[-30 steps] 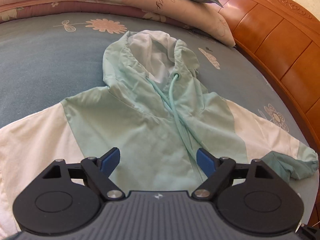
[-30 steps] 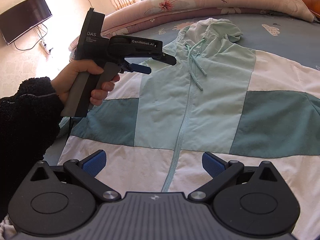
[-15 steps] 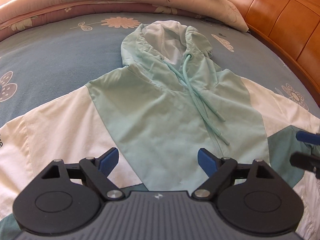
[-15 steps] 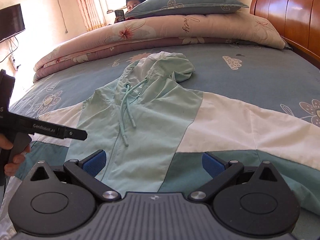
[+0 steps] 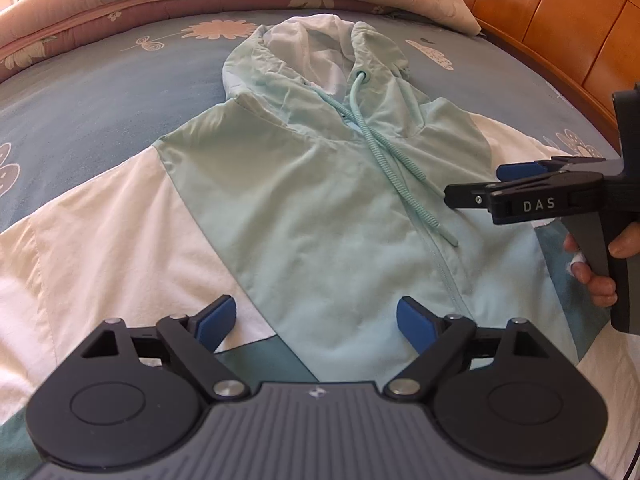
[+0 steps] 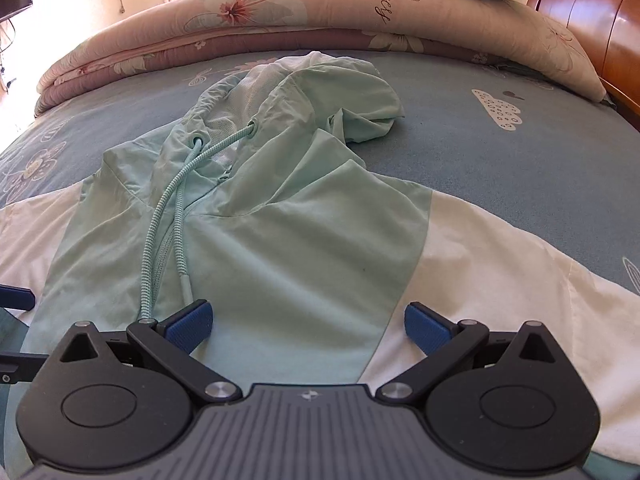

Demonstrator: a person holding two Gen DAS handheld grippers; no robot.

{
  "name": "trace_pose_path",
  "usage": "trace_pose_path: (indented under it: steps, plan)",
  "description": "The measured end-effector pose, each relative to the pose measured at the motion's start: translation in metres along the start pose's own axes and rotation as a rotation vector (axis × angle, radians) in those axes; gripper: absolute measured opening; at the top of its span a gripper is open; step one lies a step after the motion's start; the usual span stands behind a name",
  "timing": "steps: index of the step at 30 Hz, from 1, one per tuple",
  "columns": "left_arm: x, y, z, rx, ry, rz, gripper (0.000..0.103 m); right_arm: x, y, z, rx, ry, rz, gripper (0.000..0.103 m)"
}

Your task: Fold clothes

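The hoodie lies flat and face up on the bed, zipped, hood toward the quilt, sleeves spread to either side. Its long axis runs straight away from both your grippers. Your left gripper hovers over the chest with its jaws wide and empty; your right gripper hovers to the right of the zip, jaws also wide and holding nothing. Each sleeve lies outward of its own gripper, so each side is nearest the hand already above it.
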State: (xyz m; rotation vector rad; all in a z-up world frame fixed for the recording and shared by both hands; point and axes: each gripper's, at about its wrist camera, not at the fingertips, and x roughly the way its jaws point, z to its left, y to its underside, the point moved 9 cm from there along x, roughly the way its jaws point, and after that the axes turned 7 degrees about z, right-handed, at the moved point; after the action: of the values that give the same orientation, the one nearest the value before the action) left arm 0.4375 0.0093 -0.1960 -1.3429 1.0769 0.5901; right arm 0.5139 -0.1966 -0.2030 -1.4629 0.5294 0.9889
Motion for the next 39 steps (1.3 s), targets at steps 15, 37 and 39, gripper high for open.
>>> trace_pose_path:
  steps: [15, 37, 39]
  plan:
    - [-0.07, 0.119, -0.035, 0.037, 0.024, 0.102, 0.088, -0.113, 0.147, 0.031, -0.085, -0.021, 0.159, 0.103]
    - [-0.142, 0.246, -0.084, 0.081, -0.007, 0.048, 0.093, -0.162, 0.254, 0.047, -0.026, 0.107, 0.085, 0.103]
    - [-0.145, 0.23, -0.091, 0.078, 0.035, -0.006, 0.093, -0.162, 0.254, 0.047, -0.013, 0.119, 0.089, 0.103]
